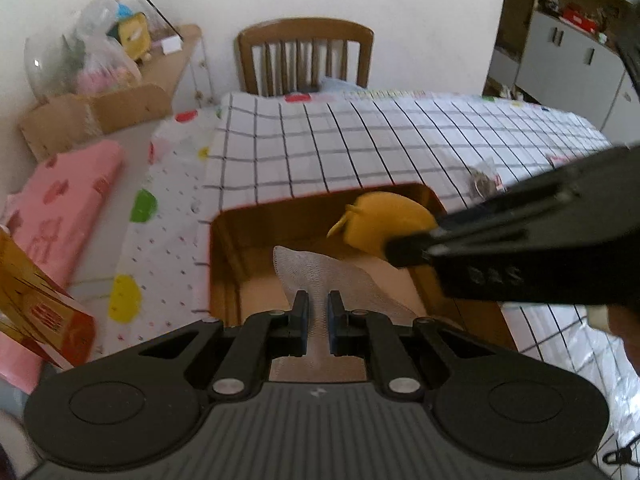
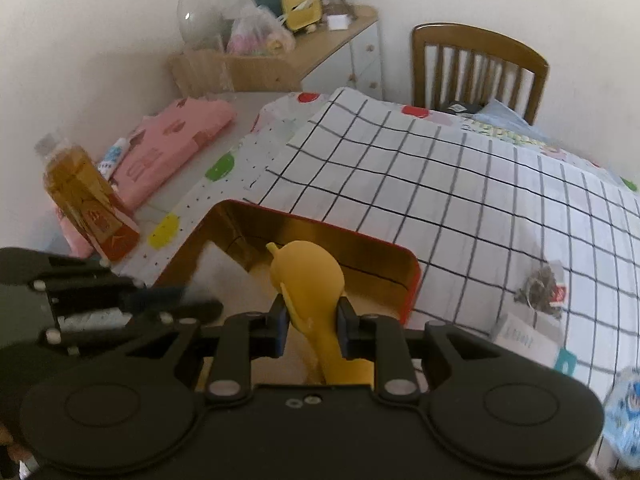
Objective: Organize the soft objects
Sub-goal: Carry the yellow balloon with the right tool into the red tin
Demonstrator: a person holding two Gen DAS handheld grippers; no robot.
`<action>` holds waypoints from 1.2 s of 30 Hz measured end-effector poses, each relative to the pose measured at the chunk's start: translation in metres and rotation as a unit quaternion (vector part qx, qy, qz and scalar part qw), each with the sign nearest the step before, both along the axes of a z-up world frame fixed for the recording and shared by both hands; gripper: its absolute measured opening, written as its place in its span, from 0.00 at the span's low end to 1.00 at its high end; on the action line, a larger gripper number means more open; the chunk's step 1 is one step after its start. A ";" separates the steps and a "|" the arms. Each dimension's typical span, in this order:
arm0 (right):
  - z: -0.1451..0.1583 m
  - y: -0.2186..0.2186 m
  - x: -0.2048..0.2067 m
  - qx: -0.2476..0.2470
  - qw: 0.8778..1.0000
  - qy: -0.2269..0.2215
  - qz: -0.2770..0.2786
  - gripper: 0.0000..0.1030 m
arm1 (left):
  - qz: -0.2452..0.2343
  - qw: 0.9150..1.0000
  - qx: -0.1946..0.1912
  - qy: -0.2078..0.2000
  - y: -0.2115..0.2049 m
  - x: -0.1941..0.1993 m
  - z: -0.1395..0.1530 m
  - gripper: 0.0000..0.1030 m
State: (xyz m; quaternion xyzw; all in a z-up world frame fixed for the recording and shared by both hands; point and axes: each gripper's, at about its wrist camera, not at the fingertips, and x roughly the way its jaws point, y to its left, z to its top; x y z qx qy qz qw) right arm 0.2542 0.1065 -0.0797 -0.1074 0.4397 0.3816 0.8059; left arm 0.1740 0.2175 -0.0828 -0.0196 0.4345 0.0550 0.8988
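My left gripper (image 1: 318, 306) is shut on a white mesh cloth (image 1: 320, 274) and holds it over the open gold-lined red tin box (image 1: 224, 240). My right gripper (image 2: 312, 320) is shut on a yellow soft toy (image 2: 310, 276) and holds it over the same box (image 2: 384, 248). In the left wrist view the right gripper (image 1: 404, 250) reaches in from the right with the yellow toy (image 1: 380, 222) at its tip. In the right wrist view the left gripper (image 2: 176, 300) shows blurred at the left.
The box sits on a checked tablecloth (image 2: 460, 200). A bottle of amber liquid (image 2: 86, 200) and a pink package (image 2: 168, 148) lie at the left. A wooden chair (image 1: 306, 58) stands behind the table. Small packets (image 2: 540, 288) lie to the right of the box.
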 end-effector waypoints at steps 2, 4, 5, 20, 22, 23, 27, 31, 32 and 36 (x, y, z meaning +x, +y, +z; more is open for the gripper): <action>-0.003 0.007 0.002 -0.007 1.000 -0.001 0.009 0.24 | -0.005 1.000 -0.002 0.006 -0.003 0.001 -0.005 0.09; -0.006 0.014 0.004 -0.012 1.000 0.003 0.016 0.24 | -0.007 1.000 -0.005 0.013 -0.003 0.002 -0.008 0.09; -0.008 0.016 0.006 -0.013 1.000 0.006 0.018 0.24 | -0.008 1.000 -0.008 0.016 -0.003 0.002 -0.010 0.09; -0.038 0.025 0.022 -0.035 0.998 0.038 0.032 0.26 | -0.008 0.999 -0.030 0.045 -0.001 0.013 -0.028 0.09; -0.038 0.024 0.021 -0.035 0.998 0.036 0.035 0.26 | -0.009 0.998 -0.032 0.048 -0.001 0.014 -0.029 0.09; -0.038 0.024 0.021 -0.035 0.998 0.036 0.037 0.27 | -0.009 0.998 -0.033 0.049 -0.001 0.015 -0.030 0.09; -0.037 0.025 0.022 -0.034 0.998 0.038 0.040 0.29 | -0.008 0.998 -0.040 0.052 0.000 0.016 -0.031 0.10; -0.036 0.024 0.023 -0.036 0.998 0.040 0.036 0.31 | -0.006 0.998 -0.045 0.051 0.001 0.016 -0.030 0.13; -0.036 0.024 0.023 -0.035 0.998 0.040 0.035 0.31 | -0.004 0.998 -0.045 0.050 0.001 0.015 -0.030 0.16; -0.034 0.020 0.024 -0.033 0.998 0.043 0.031 0.32 | -0.005 0.998 -0.049 0.045 0.000 0.014 -0.028 0.44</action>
